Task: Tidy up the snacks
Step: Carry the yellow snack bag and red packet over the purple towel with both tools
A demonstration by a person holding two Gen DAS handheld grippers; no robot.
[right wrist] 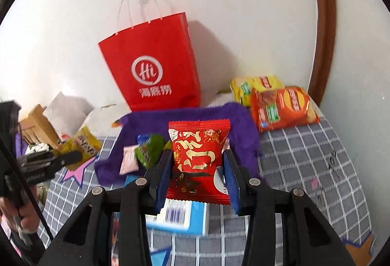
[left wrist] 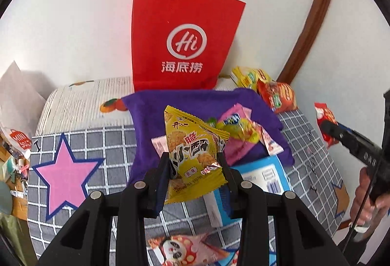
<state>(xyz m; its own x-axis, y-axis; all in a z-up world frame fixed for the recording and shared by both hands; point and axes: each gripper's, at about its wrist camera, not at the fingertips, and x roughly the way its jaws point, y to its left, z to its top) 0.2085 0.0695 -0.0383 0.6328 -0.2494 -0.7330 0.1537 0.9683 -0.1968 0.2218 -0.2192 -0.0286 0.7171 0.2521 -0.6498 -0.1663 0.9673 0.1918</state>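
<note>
Our left gripper [left wrist: 193, 163] pinches a yellow snack packet [left wrist: 195, 156]. Our right gripper [right wrist: 198, 168] pinches a red snack packet [right wrist: 198, 161]. Both hang above the purple cloth [left wrist: 146, 124].

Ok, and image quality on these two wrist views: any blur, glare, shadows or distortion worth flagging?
Left wrist view: sharp, with strong fisheye bending of the door frame and black corners; the yellow snack packet between the fingers is legible. Right wrist view: slightly softer, the red paper bag logo smeared; the bag throws a soft shadow on the wall, and the red snack packet shows mild foil glare.
</note>
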